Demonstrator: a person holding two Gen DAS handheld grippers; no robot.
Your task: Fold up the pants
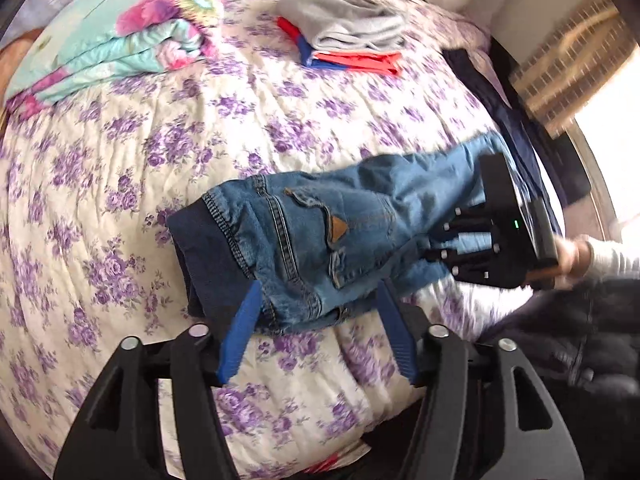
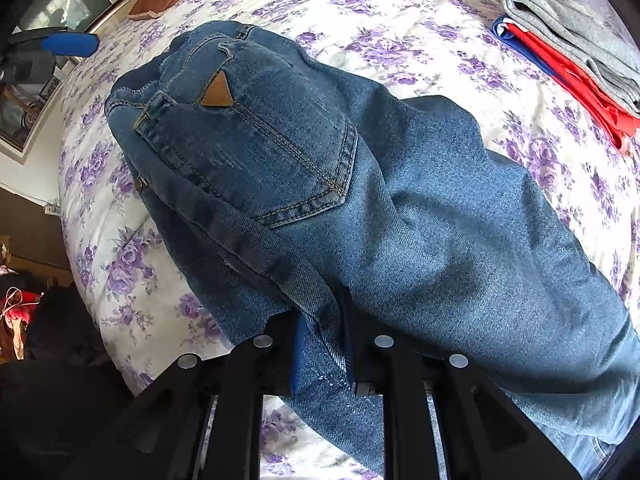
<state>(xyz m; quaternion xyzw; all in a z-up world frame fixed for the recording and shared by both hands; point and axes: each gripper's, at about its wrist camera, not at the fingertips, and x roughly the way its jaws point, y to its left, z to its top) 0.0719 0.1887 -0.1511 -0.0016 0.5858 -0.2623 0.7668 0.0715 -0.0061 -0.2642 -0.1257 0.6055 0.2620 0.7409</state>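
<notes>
Blue denim pants (image 1: 320, 232) lie across the floral bedspread (image 1: 160, 140), back pocket with a brown triangle patch facing up. My left gripper (image 1: 318, 300) is open, its blue fingers (image 1: 240, 332) spread just in front of the waistband end, holding nothing. My right gripper (image 2: 322, 340) is shut on a fold of the pants (image 2: 360, 184) near the leg and lifts the cloth. In the left wrist view the right gripper's black body is blurred at the pants' leg end, and its fingertips are hidden.
A folded floral quilt (image 1: 120, 36) lies at the far left of the bed. A stack of folded grey and red-blue clothes (image 1: 344, 36) sits at the far side, also in the right wrist view (image 2: 576, 52). A dark garment (image 1: 504, 108) lies along the right edge.
</notes>
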